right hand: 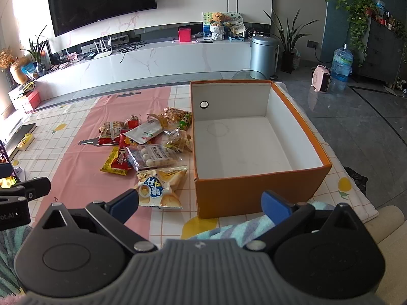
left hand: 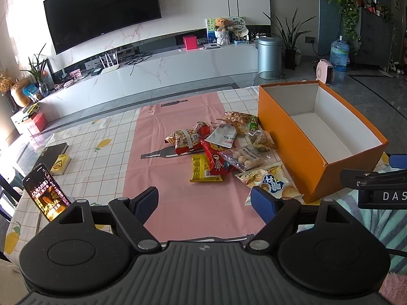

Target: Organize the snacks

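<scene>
Snack packets, crinkled foil and clear plastic in red, yellow and silver, lie in a loose heap on the pink strip of a checked tablecloth. Just beside the heap stands a rectangular orange cardboard box, white inside, nothing in it. A puffy yellow-and-white bag lies nearest the box's front corner. Left gripper hangs above the pink strip, blue ribbed pads spread wide, holding nothing. Right gripper sits at the box's near wall, likewise spread and unloaded. A lit phone leans at the table's left edge.
</scene>
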